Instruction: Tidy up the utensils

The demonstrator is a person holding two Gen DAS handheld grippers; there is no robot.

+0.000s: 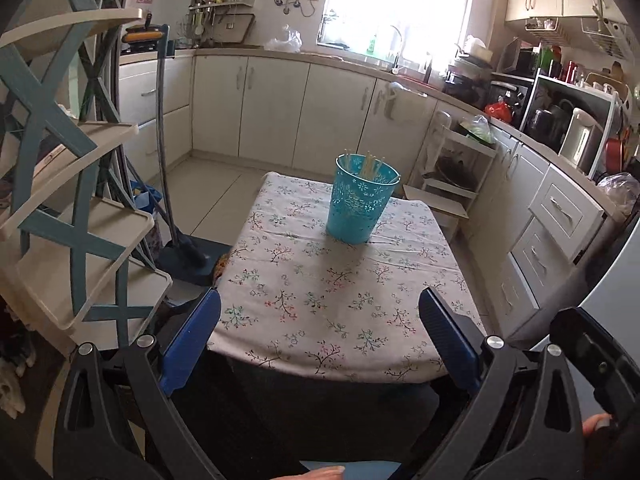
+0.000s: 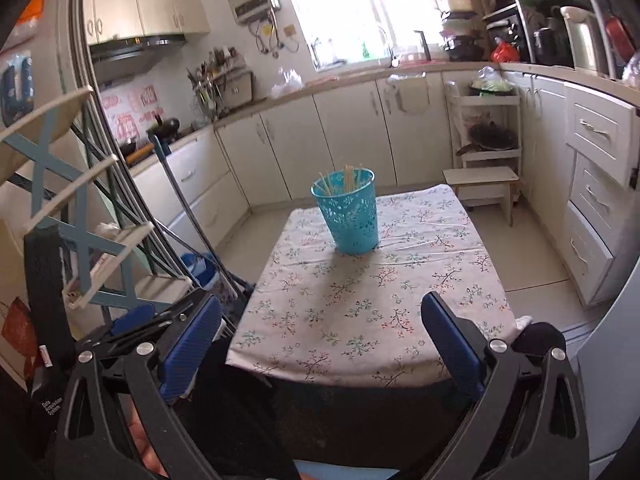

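I saw the surface (image 1: 320, 300) under its floral cloth; the teal holder (image 1: 358, 200) with chopsticks (image 1: 370, 166) stood toward its far end. My left hand-held gripper (image 1: 320, 336) and right hand-held gripper (image 2: 322, 340) gaped wide, holding nothing.

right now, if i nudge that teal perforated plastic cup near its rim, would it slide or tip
Probably tip rather than slide. The teal perforated plastic cup is tall, narrows toward its base, and looks thin-walled, so likely light. It sits on a floral tablecloth, which may grip the base or bunch. The pale thin sticks inside stand loose and would likely shift or spill.
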